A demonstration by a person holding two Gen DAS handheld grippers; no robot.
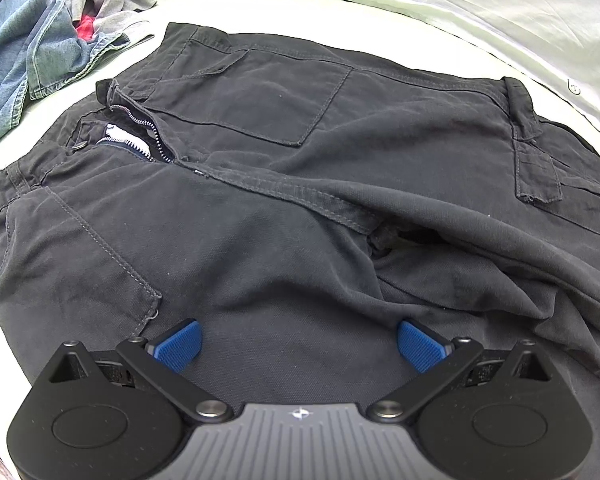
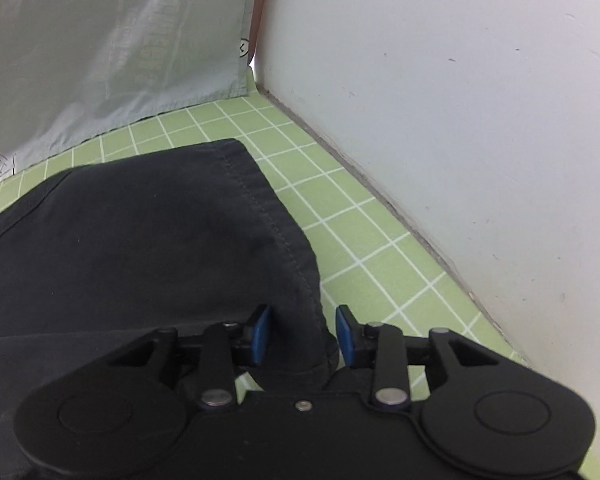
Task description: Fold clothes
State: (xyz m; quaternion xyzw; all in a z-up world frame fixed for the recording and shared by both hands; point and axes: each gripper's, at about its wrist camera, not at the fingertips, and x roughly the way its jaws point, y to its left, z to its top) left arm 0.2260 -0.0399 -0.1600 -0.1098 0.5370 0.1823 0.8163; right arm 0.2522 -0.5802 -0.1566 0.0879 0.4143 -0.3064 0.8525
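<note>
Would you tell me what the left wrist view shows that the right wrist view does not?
Only the left wrist view shows the open zipper, cargo pockets and the pile of denim and grey clothes, with the left gripper wide open above the cloth. Only the right shows the white wall, green grid mat and right gripper straddling a hem. Both show the dark trousers.

the black trousers [image 1: 260,208] look like matt woven cotton, kinda faded; pads [image 1: 180,344] are ribbed blue rubbery plastic, wall [image 2: 460,100] is scuffed matt paint.
</note>
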